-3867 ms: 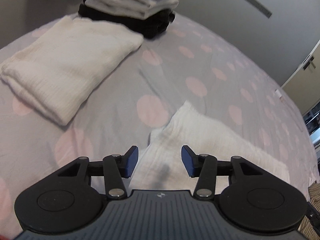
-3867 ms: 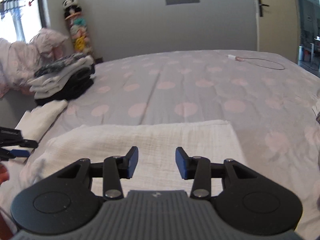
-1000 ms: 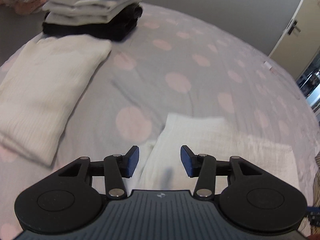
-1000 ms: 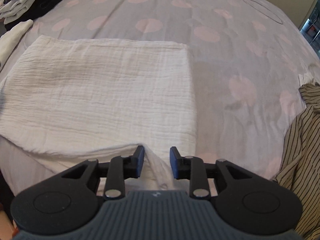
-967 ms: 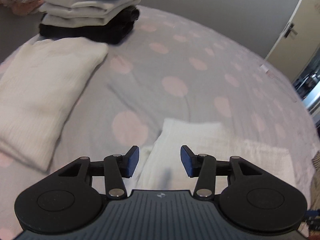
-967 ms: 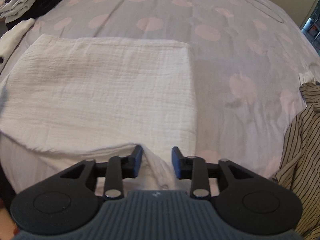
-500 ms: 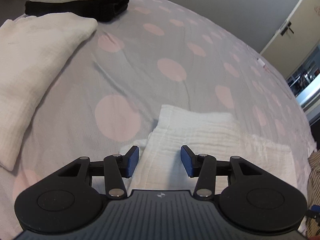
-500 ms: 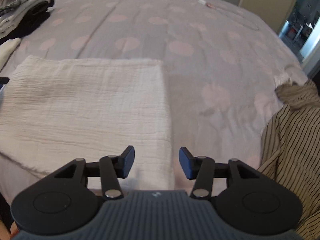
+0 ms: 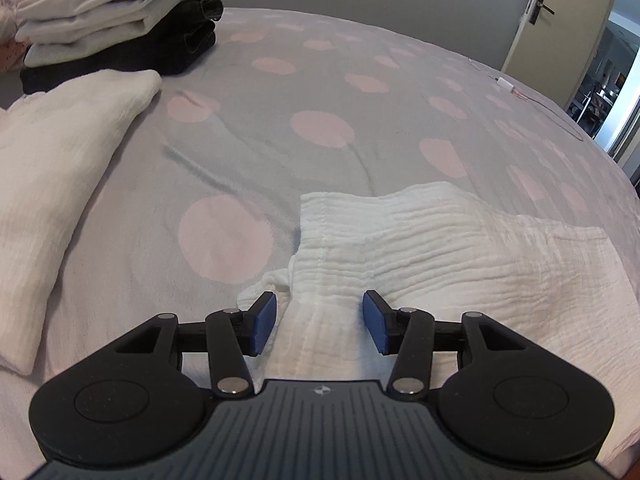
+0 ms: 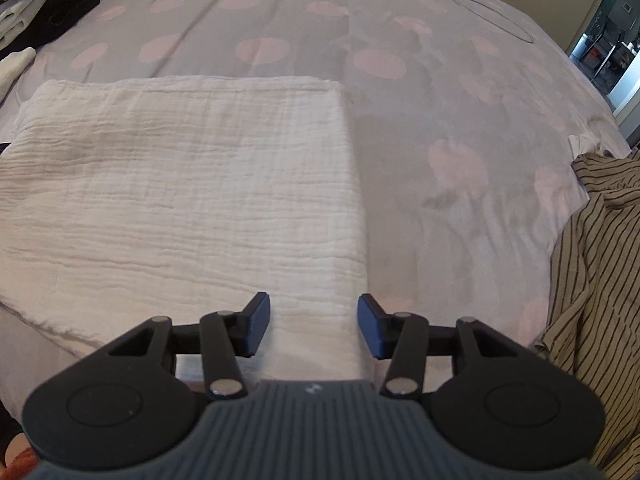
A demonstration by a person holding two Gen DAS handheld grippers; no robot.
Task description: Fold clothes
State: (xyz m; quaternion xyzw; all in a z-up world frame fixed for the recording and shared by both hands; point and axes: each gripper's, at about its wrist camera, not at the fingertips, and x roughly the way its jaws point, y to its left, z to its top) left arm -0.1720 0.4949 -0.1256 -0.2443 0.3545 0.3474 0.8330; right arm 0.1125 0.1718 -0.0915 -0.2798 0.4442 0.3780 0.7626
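Note:
A white crinkled muslin cloth (image 10: 180,184) lies folded flat on the grey bedspread with pink dots (image 10: 440,120). My right gripper (image 10: 312,326) is open just above the cloth's near right corner, its blue pads apart and pressing on nothing. In the left wrist view the cloth's left end (image 9: 440,248) is bunched into a raised ridge. My left gripper (image 9: 319,322) is open and low over that ridge, which runs between the two pads without being squeezed.
A folded cream cloth (image 9: 52,160) lies to the left, with a stack of folded clothes (image 9: 116,28) behind it. A striped brown garment (image 10: 596,280) is heaped at the right edge of the bed. A thin cable (image 10: 480,4) lies at the far side.
My right gripper has opened and let go of the cloth's near edge, which now lies flat. My left gripper has sunk closer to the cloth's bunched left end.

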